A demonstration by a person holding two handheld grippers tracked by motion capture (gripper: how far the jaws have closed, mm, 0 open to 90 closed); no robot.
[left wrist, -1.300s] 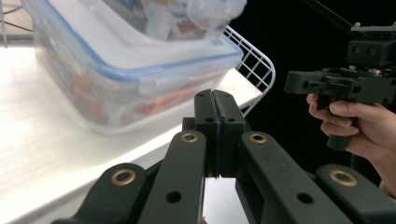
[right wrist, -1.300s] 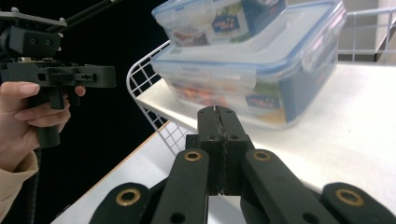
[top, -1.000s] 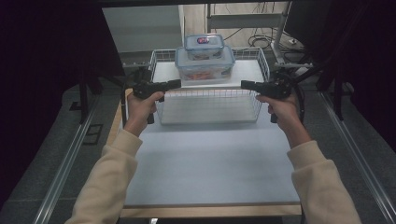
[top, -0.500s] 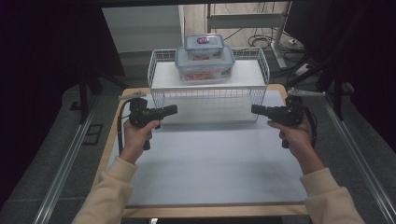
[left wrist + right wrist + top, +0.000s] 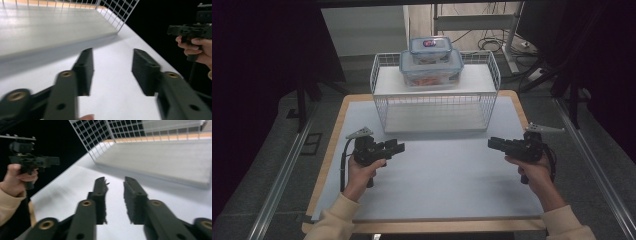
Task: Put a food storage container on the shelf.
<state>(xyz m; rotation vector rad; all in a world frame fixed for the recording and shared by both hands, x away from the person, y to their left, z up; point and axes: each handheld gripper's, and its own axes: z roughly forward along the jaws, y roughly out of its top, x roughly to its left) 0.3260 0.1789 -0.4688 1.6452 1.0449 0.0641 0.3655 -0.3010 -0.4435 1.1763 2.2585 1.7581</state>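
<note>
Two clear plastic lidded food containers sit stacked, the smaller one (image 5: 430, 49) on the larger one (image 5: 431, 68), on top of the white wire-mesh rack (image 5: 435, 102) at the far side of the pale grey table (image 5: 437, 175). Both grippers hang over the near half of the table, well apart from the rack and from each other, pointing inward. The left gripper (image 5: 112, 71) has its jaws released with a wide gap and nothing between them; the right gripper (image 5: 115, 200) also holds nothing, its jaws parted by a narrower gap. The likely work is lifting the containers off the rack, and the risks lie there: the small box merely rests on the big one's lid, so a grab at the lower box alone could tip or slide the upper one off. Smooth plastic walls may slip from a shallow pinch, and a low approach could snag jaws in the rack's wire rim and jolt the whole stack.
</note>
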